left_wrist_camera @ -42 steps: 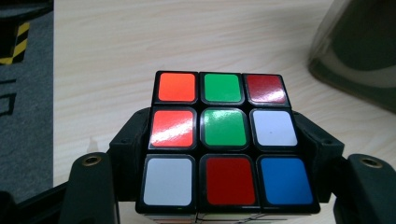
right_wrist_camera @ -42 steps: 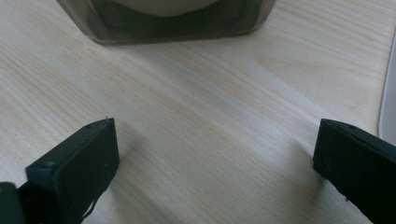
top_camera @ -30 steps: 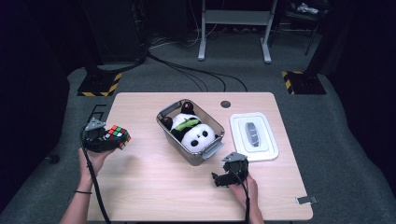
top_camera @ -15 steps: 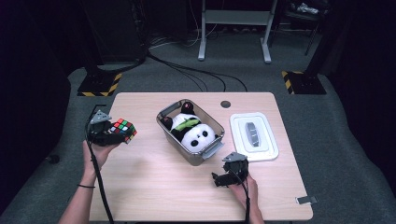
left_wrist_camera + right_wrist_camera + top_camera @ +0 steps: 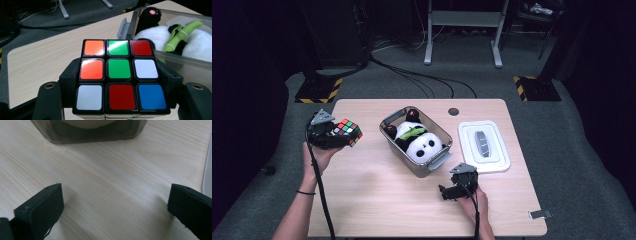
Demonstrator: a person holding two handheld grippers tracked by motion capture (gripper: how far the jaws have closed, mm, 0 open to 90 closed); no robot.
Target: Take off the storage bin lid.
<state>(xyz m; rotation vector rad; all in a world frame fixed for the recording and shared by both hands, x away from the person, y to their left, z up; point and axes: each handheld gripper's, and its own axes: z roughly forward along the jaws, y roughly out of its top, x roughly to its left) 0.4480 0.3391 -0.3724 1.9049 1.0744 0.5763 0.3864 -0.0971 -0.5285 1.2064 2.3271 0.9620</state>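
A colour cube (image 5: 347, 131) with mixed stickers is held above the table's left side, my left gripper (image 5: 343, 137) shut on its two sides. In the left gripper view the cube (image 5: 119, 75) is close up, a black pad against each flank, and the bin lies beyond it to the right. A clear grey bin (image 5: 394, 143) at mid-table holds a plush panda (image 5: 422, 142) with a green stalk. My right gripper (image 5: 450, 191) rests low near the front edge, just in front of the bin, jaws open on bare wood (image 5: 115, 202).
A white lid (image 5: 498, 150) with a grey handle lies right of the bin on the wooden table (image 5: 377, 200). A round cable hole (image 5: 453, 111) sits at the far edge. A small clip (image 5: 537, 214) lies at the front right corner. Cables and stands are on the floor behind.
My left gripper has risen and moved toward the bin, carrying the cube. The right gripper has stayed put.
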